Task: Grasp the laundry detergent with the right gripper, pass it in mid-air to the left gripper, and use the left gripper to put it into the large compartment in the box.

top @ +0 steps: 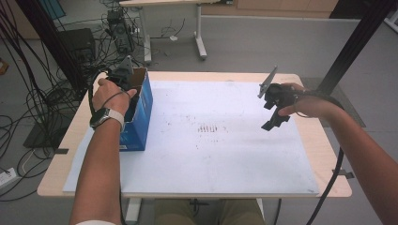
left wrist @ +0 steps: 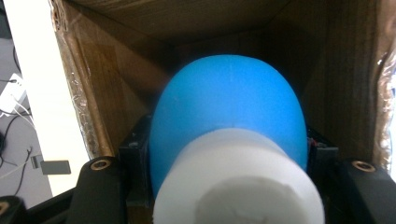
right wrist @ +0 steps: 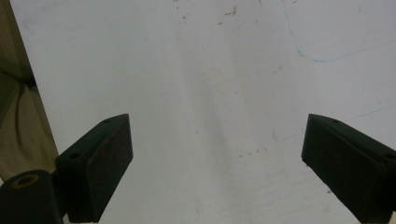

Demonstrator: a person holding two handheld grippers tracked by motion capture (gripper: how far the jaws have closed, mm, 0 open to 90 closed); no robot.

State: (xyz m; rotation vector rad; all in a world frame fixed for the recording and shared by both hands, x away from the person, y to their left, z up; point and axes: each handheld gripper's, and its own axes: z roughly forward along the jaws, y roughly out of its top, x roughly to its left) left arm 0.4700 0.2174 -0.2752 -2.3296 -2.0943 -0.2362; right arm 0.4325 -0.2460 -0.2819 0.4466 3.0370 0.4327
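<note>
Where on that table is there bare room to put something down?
Nearly the whole white sheet between the blue box and the right tool lies bare. It is crowded at the box, where the left tool holds a blue-and-white object inside.

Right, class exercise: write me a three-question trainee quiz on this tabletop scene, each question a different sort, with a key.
1. True or false: the right hand-held gripper is clamped on a blue ball.
2. Multiple choice: where is the left hand-held gripper pointing? A) into the open cardboard box B) under the table C) at the person's lap
3. Fill in: the thing between the left jaws is blue with a ____ foam end.

Key
1. False: its jaws stand wide apart over the bare white sheet.
2. A: brown cardboard walls surround the blue and white object it grips.
3. White.
</note>
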